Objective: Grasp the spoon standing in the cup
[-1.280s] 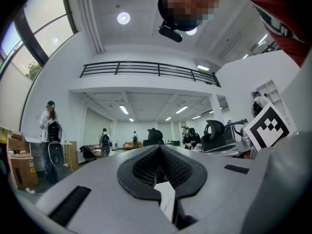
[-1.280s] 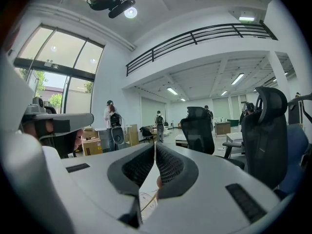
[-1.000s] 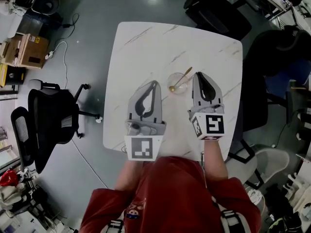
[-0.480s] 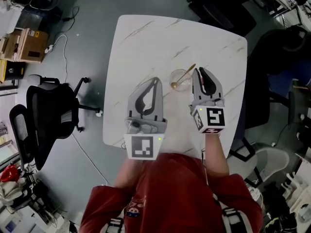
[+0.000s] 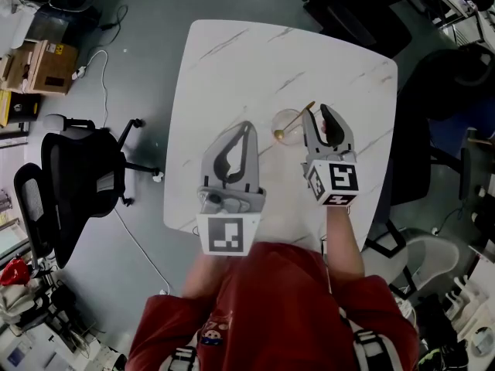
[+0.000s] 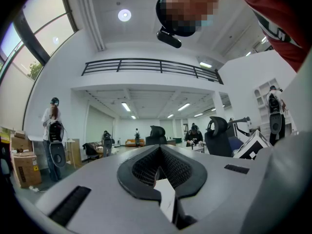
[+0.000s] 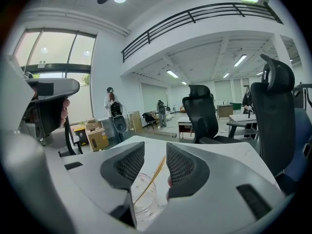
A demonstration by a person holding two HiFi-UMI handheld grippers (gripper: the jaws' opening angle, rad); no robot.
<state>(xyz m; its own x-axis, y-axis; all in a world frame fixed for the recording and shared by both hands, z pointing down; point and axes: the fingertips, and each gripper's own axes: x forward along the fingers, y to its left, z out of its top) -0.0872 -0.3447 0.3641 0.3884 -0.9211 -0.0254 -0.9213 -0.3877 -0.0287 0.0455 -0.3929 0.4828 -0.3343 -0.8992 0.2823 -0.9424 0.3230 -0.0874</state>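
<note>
A clear glass cup [image 5: 287, 124] stands on the white marble table [image 5: 232, 60], with a gold spoon [image 5: 296, 117] leaning in it, its handle tilted to the far right. My right gripper [image 5: 319, 111] sits just right of the cup. Its jaws have just been opening and now stand open. In the right gripper view the spoon handle [image 7: 155, 172] rises between the pads [image 7: 127, 164] without being pressed, above the cup [image 7: 144, 199]. My left gripper [image 5: 246, 128] hovers left of the cup, shut and empty; in its own view the jaws [image 6: 161, 152] meet.
A black office chair [image 5: 81, 184] stands on the floor left of the table, with cardboard boxes [image 5: 39, 64] beyond it. More dark chairs [image 5: 352, 14] crowd the table's far right side. The person's red sleeves fill the near edge.
The right gripper's jaws went from shut to open, and it moved slightly toward the cup, so the spoon handle now lies between them. The left gripper has stayed put.
</note>
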